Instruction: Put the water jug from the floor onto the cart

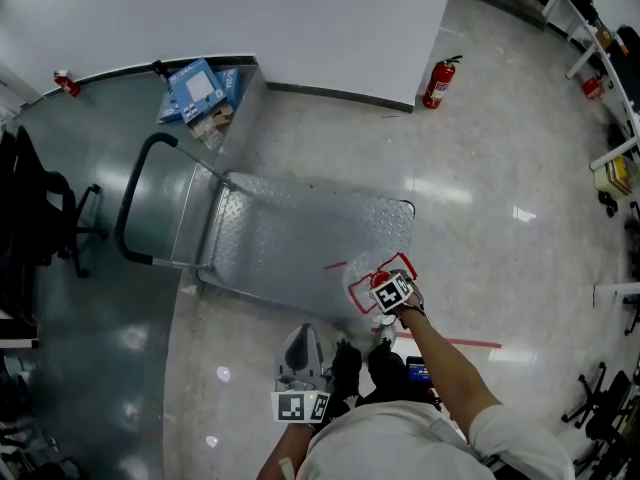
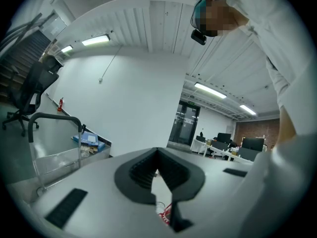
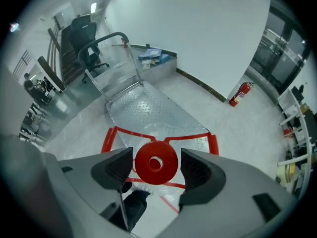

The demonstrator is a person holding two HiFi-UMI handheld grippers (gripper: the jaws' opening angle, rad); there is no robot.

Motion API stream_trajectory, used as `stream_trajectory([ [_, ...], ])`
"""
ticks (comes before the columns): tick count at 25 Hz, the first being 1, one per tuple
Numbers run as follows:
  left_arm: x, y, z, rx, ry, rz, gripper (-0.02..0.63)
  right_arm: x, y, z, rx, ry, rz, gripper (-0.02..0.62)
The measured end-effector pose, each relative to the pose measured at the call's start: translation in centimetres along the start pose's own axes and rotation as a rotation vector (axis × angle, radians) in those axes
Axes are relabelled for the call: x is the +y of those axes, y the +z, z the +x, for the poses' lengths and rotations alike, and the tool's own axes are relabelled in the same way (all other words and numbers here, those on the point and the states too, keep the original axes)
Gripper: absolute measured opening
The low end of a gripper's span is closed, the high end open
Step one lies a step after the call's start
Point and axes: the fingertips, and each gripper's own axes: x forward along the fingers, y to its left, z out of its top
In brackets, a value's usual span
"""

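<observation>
The water jug (image 1: 364,290), clear plastic in a red carrying frame, stands at the near right corner of the metal platform cart (image 1: 300,238). Whether it rests on the floor I cannot tell. My right gripper (image 1: 384,288) hangs right over it. In the right gripper view its open jaws straddle the jug's red cap (image 3: 156,161) with a narrow gap on each side, right gripper (image 3: 156,168). My left gripper (image 1: 301,340) is held low near the person's feet, pointing away from the jug, and the left gripper (image 2: 157,155) is shut on nothing.
The cart's black push handle (image 1: 135,198) rises at its far left end. Blue boxes (image 1: 200,93) lie against the wall behind it. A fire extinguisher (image 1: 437,81) stands by the wall and an office chair (image 1: 40,218) at the far left. Red tape (image 1: 465,344) marks the floor.
</observation>
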Motion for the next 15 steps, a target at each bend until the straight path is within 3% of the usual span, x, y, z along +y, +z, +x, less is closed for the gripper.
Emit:
stream_trajectory([
  [3,-0.6,0.5,0.1,-0.014,-0.009,0.003,0.003,0.3,2.0,-3.1,-0.081,0.009,-0.003,0.298],
  [5,-1.1,1.1,0.1,-0.026,-0.019,0.004,0.003,0.6,3.7,-7.0,-0.19,0.014,0.011,0.298],
  [6,-1.4,1.4,0.1,-0.034,-0.026,0.005,0.003,0.7,4.7,-9.8,-0.275,-0.001,0.023,0.293],
  [7,-1.7,1.8,0.1,-0.043,-0.036,0.008,0.003,0.6,5.7,-13.1,-0.38,-0.036,0.033,0.238],
  [9,-2.6,2.5,0.3,-0.061,-0.056,0.016,0.003,0.0,7.4,-21.2,-0.627,-0.132,0.05,0.04],
  [13,-4.8,4.2,0.5,-0.1,-0.105,0.043,0.003,-0.1,6.9,-36.5,-1.091,-0.211,0.154,0.012],
  [15,-5.8,4.6,0.7,-0.116,-0.126,0.056,0.003,0.2,5.4,-40.1,-1.188,-0.229,0.191,0.012],
])
